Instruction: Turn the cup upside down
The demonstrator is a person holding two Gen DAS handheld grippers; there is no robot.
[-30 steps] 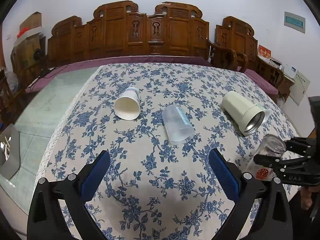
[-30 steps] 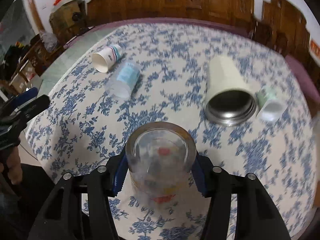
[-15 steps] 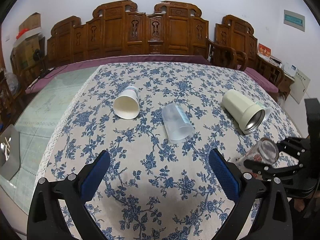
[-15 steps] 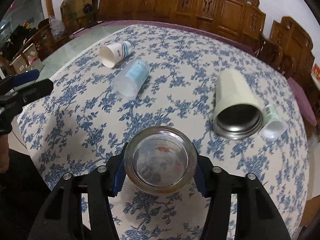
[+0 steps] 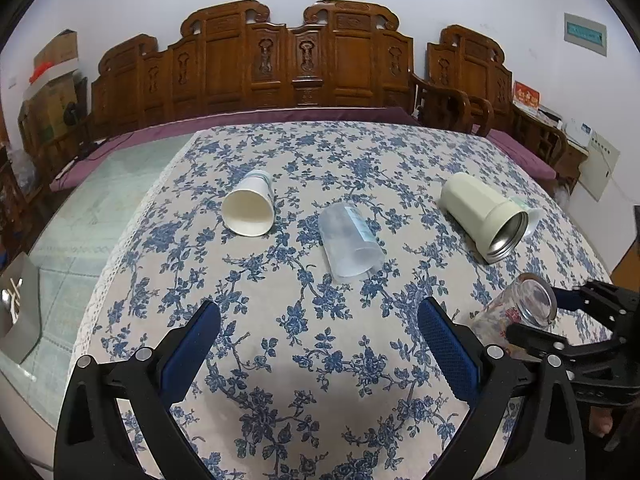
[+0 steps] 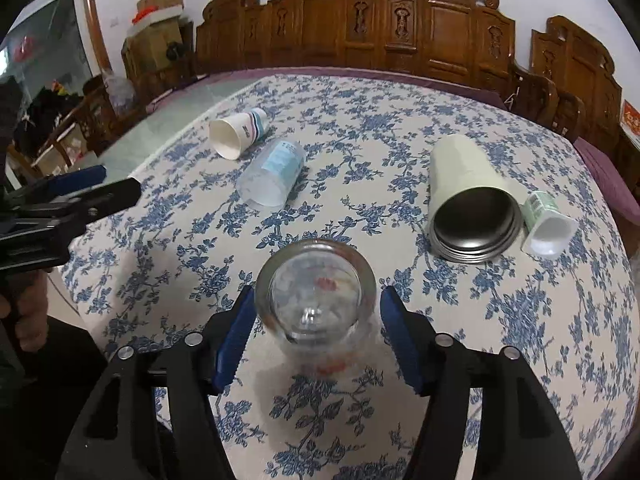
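Observation:
A clear glass cup (image 6: pixel 316 292) with red print lies tilted on its side on the flowered tablecloth, mouth toward the right wrist camera. My right gripper (image 6: pixel 318 320) is open; its blue pads stand a little apart from the glass on both sides. In the left wrist view the glass cup (image 5: pixel 516 308) lies at the right, between the fingers of the right gripper (image 5: pixel 544 316). My left gripper (image 5: pixel 316 344) is open and empty above the near part of the table.
On their sides on the tablecloth (image 5: pixel 320 152) lie a white paper cup (image 5: pixel 250 210), a frosted plastic cup (image 5: pixel 348 240), a cream steel tumbler (image 5: pixel 484 216) and a small white-green cup (image 6: pixel 546 226). Carved wooden chairs (image 5: pixel 304 60) line the far side.
The right gripper lowered the glass cup to the cloth and opened, so the cup now rests free between its pads. The left gripper stayed nearly still.

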